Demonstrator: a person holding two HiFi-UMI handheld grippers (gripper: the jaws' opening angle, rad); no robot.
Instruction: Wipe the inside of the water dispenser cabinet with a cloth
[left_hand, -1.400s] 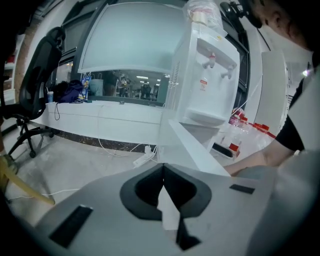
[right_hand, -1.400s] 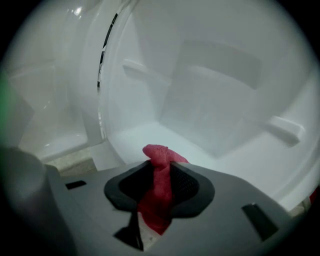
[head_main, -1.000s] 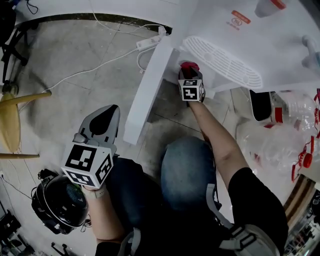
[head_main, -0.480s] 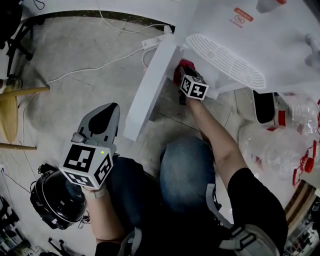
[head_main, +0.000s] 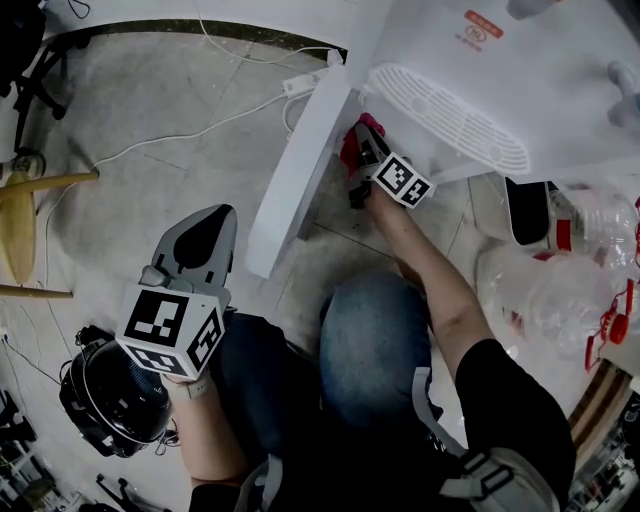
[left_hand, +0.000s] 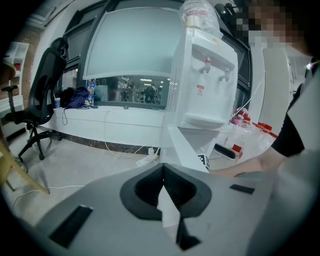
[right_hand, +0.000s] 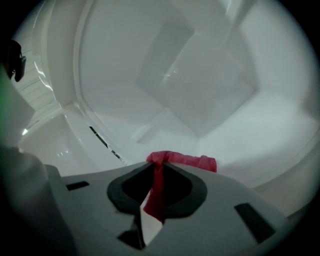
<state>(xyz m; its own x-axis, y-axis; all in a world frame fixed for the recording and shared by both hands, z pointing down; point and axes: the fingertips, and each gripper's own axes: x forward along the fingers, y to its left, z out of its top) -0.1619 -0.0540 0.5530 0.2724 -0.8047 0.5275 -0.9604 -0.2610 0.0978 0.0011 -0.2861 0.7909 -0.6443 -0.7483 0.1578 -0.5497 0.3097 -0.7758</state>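
Observation:
The white water dispenser (head_main: 520, 70) stands at the upper right, and its cabinet door (head_main: 300, 170) hangs open to the left. My right gripper (head_main: 357, 152) reaches into the cabinet opening under the drip tray. Its jaws have just been closing and are now shut on a red cloth (head_main: 349, 150). In the right gripper view the red cloth (right_hand: 182, 161) bunches at the tips of the right gripper (right_hand: 159, 167), in front of the white cabinet wall (right_hand: 200, 85). My left gripper (head_main: 205, 228) hangs over the floor, away from the door. The left gripper (left_hand: 162, 172) is shut, with nothing between its jaws.
A power strip (head_main: 305, 85) with its cable lies on the floor behind the door. Empty water bottles (head_main: 560, 280) lie at the right. A dark helmet (head_main: 115, 400) sits at the lower left and a wooden stool leg (head_main: 45, 185) at the far left.
The right gripper has rolled so that its marker cube faces another way, has risen a little inside the cabinet opening, and its jaws have closed on the red cloth. The left gripper has stayed put.

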